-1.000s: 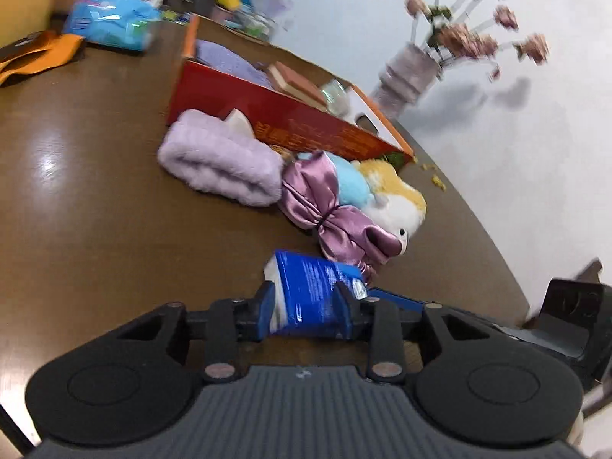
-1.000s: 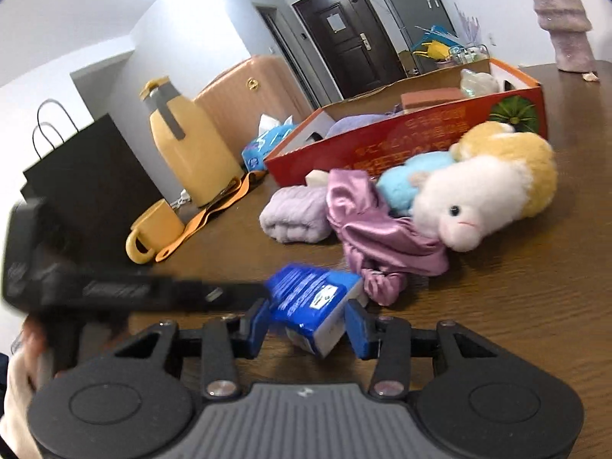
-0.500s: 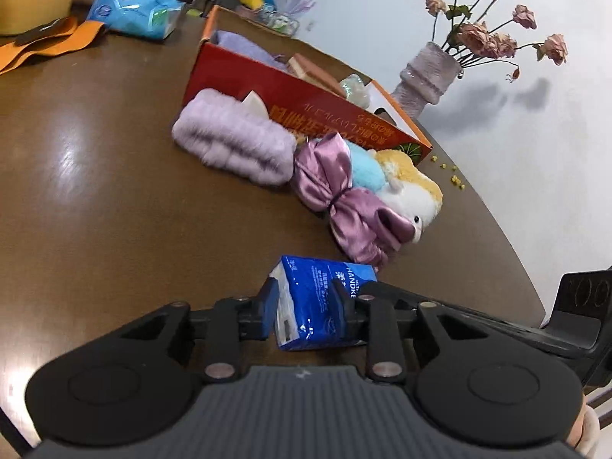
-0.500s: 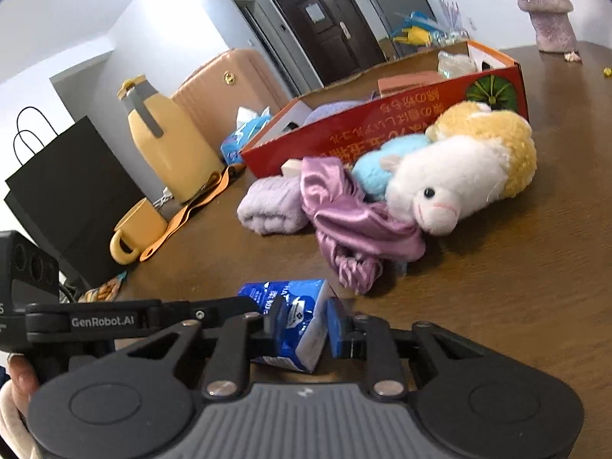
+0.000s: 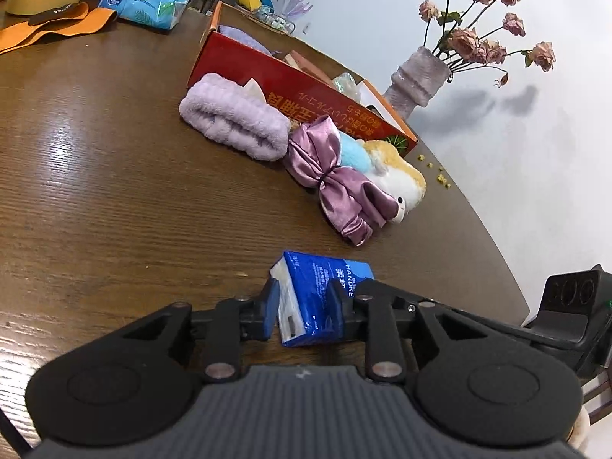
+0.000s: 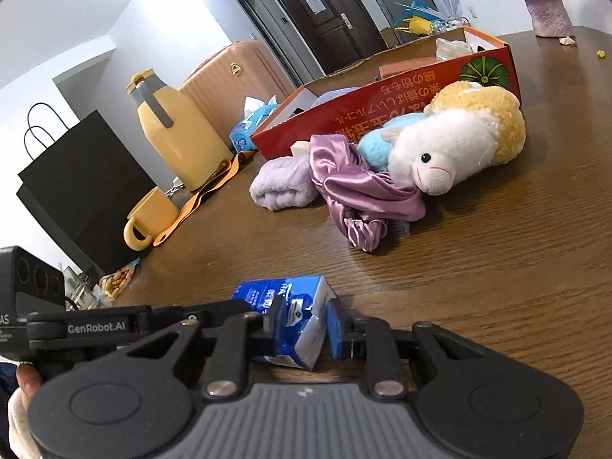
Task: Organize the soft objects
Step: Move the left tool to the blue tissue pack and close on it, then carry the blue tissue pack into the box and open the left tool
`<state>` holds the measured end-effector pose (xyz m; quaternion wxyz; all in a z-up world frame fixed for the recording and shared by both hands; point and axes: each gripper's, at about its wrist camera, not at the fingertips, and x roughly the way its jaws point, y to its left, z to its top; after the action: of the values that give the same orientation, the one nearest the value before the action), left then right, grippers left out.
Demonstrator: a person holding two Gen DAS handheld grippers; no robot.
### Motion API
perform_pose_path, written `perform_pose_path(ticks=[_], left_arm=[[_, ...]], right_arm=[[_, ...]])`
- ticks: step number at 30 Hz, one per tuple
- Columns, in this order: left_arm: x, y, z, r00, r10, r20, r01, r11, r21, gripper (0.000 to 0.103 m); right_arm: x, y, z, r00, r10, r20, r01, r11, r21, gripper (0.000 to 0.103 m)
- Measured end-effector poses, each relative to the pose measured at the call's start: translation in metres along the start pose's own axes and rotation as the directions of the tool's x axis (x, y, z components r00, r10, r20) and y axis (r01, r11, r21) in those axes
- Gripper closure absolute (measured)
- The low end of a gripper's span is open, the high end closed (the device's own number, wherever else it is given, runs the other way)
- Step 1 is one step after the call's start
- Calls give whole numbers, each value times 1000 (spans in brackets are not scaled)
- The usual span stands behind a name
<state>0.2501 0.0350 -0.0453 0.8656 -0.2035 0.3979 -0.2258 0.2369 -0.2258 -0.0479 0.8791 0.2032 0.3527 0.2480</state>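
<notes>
Both grippers, left (image 5: 304, 308) and right (image 6: 302, 329), are clamped onto the same blue tissue pack (image 5: 319, 300), just in front of the purple bow (image 5: 336, 183) by the red box (image 5: 302, 95).

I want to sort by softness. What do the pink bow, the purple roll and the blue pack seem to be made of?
Pink bow: satin-like cloth, glossy highlights. Purple roll: fluffy terry or fleece, matte ribbed pile. Blue pack: probably tissues in shiny plastic film, white paper at its end.

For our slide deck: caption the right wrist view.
Both grippers pinch a blue tissue pack on the table, near a plush sheep.
</notes>
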Motion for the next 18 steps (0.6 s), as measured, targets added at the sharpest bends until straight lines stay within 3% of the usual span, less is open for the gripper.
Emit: perform_pose_path(ticks=[3, 5, 9, 11, 14, 18], left_arm=[[-6, -8, 6, 1000, 5, 22, -6, 1000, 31, 81], [-15, -16, 25, 997, -25, 71, 22, 998, 52, 82], [-13, -39, 107, 984, -47, 169, 22, 989, 148, 82], [15, -41, 162, 988, -25, 154, -1, 985, 172, 82], [80, -34, 230, 997, 6, 76, -16, 992, 126, 82], [170, -45, 267, 999, 16, -41, -12, 996, 91, 82]], right_arm=[[-6, 7, 5, 1000, -10, 21, 11, 999, -31, 84], [-16, 14, 23, 996, 4, 84, 0, 998, -56, 84], [-7, 22, 109, 984, 29, 175, -2, 988, -152, 84], [20, 14, 160, 984, -6, 175, 38, 983, -177, 84], [65, -19, 225, 990, -82, 113, 95, 989, -117, 84], [92, -73, 275, 982, -186, 36, 188, 981, -50, 85]])
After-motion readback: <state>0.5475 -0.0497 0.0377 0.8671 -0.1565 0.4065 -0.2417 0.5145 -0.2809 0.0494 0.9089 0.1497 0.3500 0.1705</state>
